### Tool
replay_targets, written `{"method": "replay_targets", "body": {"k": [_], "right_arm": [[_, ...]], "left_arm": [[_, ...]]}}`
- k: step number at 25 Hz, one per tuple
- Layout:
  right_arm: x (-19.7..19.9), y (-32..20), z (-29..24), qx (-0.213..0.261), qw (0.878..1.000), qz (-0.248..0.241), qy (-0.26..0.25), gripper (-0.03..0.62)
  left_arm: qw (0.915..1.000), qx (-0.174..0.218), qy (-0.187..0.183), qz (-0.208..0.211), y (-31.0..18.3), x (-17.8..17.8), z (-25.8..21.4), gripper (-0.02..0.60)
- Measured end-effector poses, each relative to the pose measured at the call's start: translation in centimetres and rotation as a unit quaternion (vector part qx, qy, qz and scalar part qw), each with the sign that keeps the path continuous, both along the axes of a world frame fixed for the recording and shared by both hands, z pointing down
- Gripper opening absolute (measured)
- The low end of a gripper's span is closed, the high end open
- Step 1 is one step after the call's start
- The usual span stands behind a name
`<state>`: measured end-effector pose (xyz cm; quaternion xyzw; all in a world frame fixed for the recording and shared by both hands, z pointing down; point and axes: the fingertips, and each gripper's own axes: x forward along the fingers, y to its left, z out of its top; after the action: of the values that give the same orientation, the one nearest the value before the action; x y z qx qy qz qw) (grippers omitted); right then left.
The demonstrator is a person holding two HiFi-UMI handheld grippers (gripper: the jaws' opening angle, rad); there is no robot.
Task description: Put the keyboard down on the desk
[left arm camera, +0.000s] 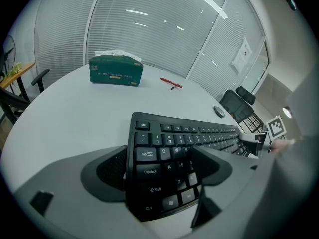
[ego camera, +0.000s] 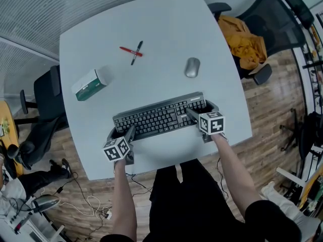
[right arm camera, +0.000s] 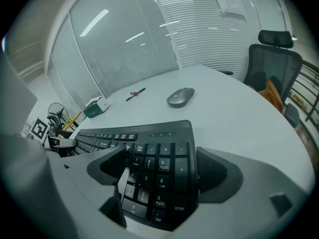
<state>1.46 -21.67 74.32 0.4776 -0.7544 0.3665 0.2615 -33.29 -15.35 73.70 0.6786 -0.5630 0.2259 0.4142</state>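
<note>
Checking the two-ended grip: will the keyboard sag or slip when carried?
The keyboard is probably stiff: it runs straight between left gripper and right gripper. Likely light, being slim plastic. Its smooth keys might slip if a jaw loosens.

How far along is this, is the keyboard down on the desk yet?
Nearly. Done: the keyboard is at the near part of the desk, in front of the mouse. In hand: the left gripper is shut on its Caps Lock end and the right gripper on its number pad end. Left: letting go. Whether it already rests on the desk cannot be told.
</note>
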Motion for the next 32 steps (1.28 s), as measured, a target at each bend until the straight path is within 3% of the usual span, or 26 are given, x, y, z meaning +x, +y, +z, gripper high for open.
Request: {"method": "replay_targets", "body": {"k": [21,26,32], "right_arm": [[0.1,0.2,0.3,-0.003,1.000,0.000,-0.001,0.451],[0.1,0.3,-0.3,0.010,1.000,-0.010,0.012,0.427],[-0.1,-0.1,-2.2,0.031,0.999,-0.016,0.010,0.416]], "left_arm": [[0.9998,0.018,-0.003,0.003,0.0,0.0,0.2,0.391],[0.9998,0.017,-0.005,0.002,0.1,-0.3,0.2,0.391],[0.9993,0.020,-0.030,0.005,0.6,-0.6,-0.4,0.390]]}}
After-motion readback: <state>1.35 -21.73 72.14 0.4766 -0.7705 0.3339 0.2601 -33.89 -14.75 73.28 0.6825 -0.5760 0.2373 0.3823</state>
